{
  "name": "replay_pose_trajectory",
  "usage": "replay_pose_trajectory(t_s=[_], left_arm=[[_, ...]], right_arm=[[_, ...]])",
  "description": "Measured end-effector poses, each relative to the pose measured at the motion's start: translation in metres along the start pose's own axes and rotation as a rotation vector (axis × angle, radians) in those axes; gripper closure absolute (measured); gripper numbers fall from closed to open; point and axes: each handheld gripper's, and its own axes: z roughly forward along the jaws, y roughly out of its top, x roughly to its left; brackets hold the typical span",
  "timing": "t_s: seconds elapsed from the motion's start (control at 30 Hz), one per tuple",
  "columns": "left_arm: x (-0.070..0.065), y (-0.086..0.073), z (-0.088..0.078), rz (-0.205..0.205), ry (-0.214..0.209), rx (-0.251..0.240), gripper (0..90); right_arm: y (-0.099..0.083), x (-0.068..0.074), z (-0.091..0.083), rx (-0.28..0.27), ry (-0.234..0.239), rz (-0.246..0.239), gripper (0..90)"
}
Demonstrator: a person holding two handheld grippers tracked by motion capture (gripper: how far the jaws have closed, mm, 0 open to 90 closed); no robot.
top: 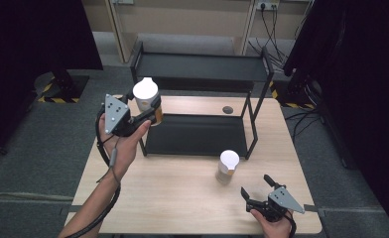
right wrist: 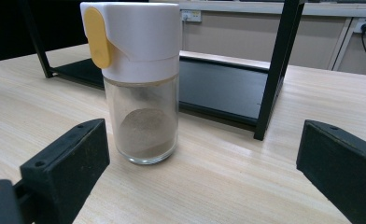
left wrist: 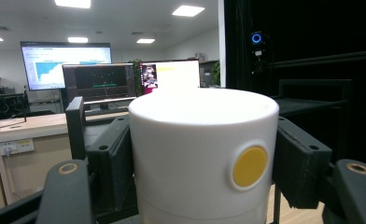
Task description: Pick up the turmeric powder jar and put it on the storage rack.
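- White-capped shaker (top: 147,100): clamped at its cap between the left gripper (top: 150,110) fingers, lifted above the black rack (top: 197,134) left end.
- Second shaker (top: 226,167): upright on the tabletop (top: 172,193), before the rack.
- Right gripper (top: 256,187): fingers spread wide, empty, near that shaker.

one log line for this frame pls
left tongs: shut on held jar, lifted beside rack | right tongs: open, empty | second jar: upright on table
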Motion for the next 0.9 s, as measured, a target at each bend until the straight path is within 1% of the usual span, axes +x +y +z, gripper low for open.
replay_pose_trajectory(t_s=[0.3,0.4,0.67,0.9], left_arm=[[0.001,0.008,0.007,-0.004,0.012,-0.007,30.6],[0.001,0.009,0.008,0.0,0.014,-0.009,30.6],[0.001,0.013,0.012,-0.008,0.019,-0.011,30.6],[0.001,0.022,0.018,0.001,0.027,-0.007,30.6]], right_arm=[[0.0,0.0,0.0,-0.001,0.0,0.001,2.8],[0.0,0.0,0.0,-0.002,0.0,0.001,2.8],[0.0,0.0,0.0,-0.002,-0.002,0.001,2.8],[0.0,0.0,0.0,-0.001,-0.002,0.001,2.8]])
